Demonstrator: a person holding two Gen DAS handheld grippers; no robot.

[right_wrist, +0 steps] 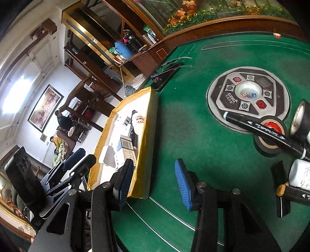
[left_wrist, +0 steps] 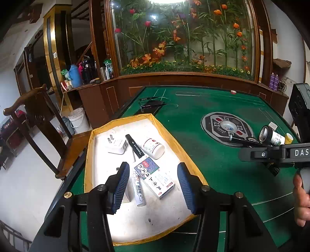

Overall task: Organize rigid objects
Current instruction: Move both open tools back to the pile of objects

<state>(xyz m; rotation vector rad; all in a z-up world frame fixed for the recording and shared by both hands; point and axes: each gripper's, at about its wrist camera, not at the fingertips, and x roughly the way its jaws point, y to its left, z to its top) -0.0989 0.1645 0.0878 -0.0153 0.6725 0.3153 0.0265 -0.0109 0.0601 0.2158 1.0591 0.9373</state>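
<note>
Now the left gripper (left_wrist: 153,182) hangs w/ jaws apart, holding nothing, over the tray (left_wrist: 166,127). Right under it lie a medicine box (left_wrist: 155,177) & white marker (left_wrist: 138,191). The right gripper (right_wrist: 154,182) is part open & empty above the green worktop (right_wrist: 193,135); black marker (right_wrist: 265,133) & tape roll (right_wrist: 269,137) sit off to its right.

Matt green felt table (left_wrist: 203,135), glossy plastic bottle (left_wrist: 153,147), ribbed blue rubber pads (left_wrist: 122,186), yellow-taped tray (left_wrist: 168,131).

The room is lit by daylight, fairly bright. A strong white glare burns out the tray floor (left_wrist: 135,213) and the glass case top (left_wrist: 164,1). Fisheye bending curves all edges, with dark corners. The window (right_wrist: 17,95) is overexposed; far figures look perhaps slightly blurred.
</note>
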